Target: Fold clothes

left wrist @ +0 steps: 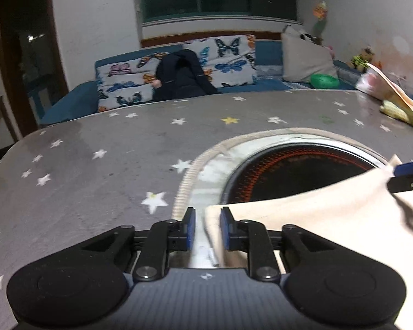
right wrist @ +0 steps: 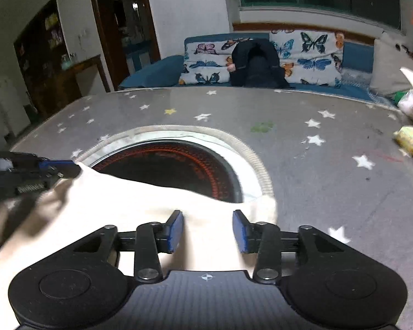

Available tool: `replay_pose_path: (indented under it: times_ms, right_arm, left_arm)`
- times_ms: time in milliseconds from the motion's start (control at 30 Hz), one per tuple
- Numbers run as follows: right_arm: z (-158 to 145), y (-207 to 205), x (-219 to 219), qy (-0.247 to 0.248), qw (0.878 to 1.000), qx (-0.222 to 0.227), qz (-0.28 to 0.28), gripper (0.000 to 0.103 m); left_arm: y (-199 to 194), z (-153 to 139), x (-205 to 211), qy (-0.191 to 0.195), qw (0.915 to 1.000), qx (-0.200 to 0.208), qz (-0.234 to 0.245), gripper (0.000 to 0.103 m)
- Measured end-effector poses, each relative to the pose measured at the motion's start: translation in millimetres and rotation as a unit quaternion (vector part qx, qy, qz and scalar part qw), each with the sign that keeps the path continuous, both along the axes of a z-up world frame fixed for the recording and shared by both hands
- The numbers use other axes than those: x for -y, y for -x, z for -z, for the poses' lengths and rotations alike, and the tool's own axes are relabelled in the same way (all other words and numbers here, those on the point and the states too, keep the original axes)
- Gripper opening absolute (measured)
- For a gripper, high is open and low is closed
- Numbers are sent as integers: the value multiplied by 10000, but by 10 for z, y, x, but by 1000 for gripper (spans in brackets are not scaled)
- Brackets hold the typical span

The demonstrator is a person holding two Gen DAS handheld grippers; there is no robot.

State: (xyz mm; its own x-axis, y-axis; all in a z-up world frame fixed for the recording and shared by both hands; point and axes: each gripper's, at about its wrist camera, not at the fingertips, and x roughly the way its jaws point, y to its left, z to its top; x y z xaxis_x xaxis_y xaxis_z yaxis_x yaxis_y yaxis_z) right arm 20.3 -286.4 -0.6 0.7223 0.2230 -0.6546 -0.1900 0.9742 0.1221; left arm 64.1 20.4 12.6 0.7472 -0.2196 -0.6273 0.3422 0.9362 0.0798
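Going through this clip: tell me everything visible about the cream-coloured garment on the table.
The cream garment is plain, soft-looking cloth without visible print, lying loosely rumpled on the star-patterned table cover. Its far edge overlaps the round dark burner set in the table. In the left wrist view an edge of it runs up between the left gripper pads; whether they pinch it is unclear. The right gripper stands open over it, cloth beneath its gap. What kind of garment it is cannot be told.
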Motion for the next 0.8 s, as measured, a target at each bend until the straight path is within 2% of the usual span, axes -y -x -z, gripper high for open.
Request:
replay_pose_path:
  times_ms: [100,133,233,333,400,467,533,667,800]
  right_arm:
    - [-97,99,19,132,9999,58,63,46]
    - [-149,178,-4,156,9998,130,-45,49]
    - [-271,422,-91,242,9988,277,-336,55]
    - [-289,680,-208,218,9974,261,-629,64]
    - [-252,845,-287,242,9963,173,-808,66]
    - [-196,1026,-364,290,9944,101,-1008,67]
    - [-138,1216,-424,362,9924,70,-1177,71]
    - [-67,1563,-436,553,9900,321,-1259,79]
    - [-73,1725,-338,528,9918,434,-1080,81]
  left_arm:
    - [101,-89,-99,-6,9999,81,-146,20]
    - [168,-135,-140,113,9999,70,-98,20]
    - [514,-270,-193,532,9982,-8,261,20]
    - [952,-300,-160,746,9947,-105,698,20]
    - [1222,-277,-128,761,9925,-130,952,20]
    - [1525,-231,-86,599,9920,-52,1106,20]
    - [1700,-175,-109,483,9930,27,1080,20]
    - [1873,-27,-239,383,9961,19,795,19]
    - [2047,-147,-453,742,9953,309,538,20]
